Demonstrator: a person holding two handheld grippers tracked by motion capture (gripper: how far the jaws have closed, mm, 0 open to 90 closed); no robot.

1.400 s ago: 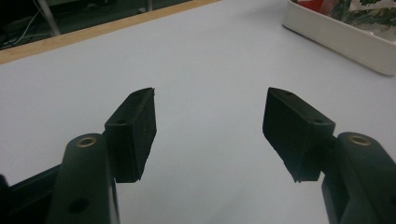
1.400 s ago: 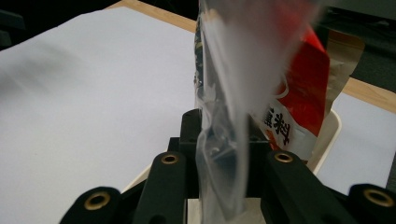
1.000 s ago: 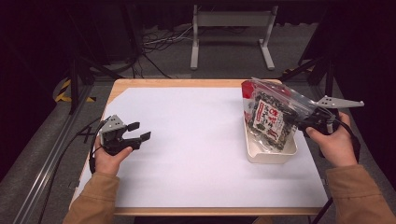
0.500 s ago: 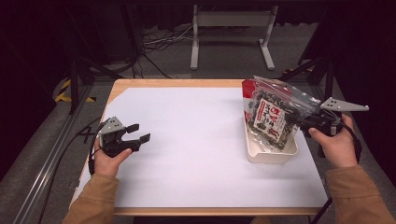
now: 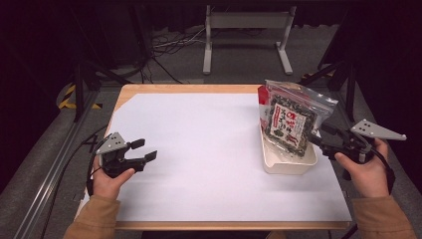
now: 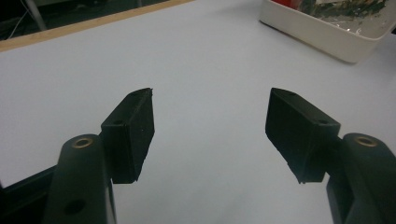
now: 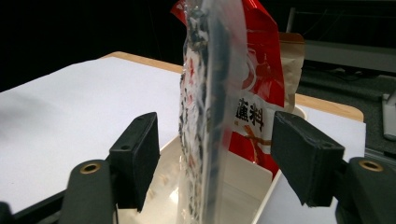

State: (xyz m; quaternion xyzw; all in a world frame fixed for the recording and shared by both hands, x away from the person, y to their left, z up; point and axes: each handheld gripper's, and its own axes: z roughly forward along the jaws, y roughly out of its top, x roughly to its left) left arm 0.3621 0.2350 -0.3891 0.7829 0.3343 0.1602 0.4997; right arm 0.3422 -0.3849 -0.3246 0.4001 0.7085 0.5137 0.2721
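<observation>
A clear zip bag of dark snacks with a red-and-white label [image 5: 290,121] stands upright in a white tray [image 5: 288,168] at the table's right. Behind it shows a red packet [image 7: 259,88]. My right gripper [image 5: 321,137] is at the bag's right edge. Its jaws have just been opening, and in the right gripper view the bag [image 7: 205,116] stands between them [image 7: 215,128] with a gap on both sides. My left gripper [image 5: 145,149] rests low at the table's left, open with nothing between its jaws [image 6: 210,121], which look toward the tray [image 6: 322,35].
White paper [image 5: 199,149] covers the wooden table [image 5: 189,89], bare between the two hands. Dark floor with cables and a metal stand [image 5: 246,30] lies beyond the far edge. A rail runs along the left side.
The right gripper has opened, let go of the bag and drawn back a little toward the right. The bag stays upright in the tray. The left hand has barely shifted.
</observation>
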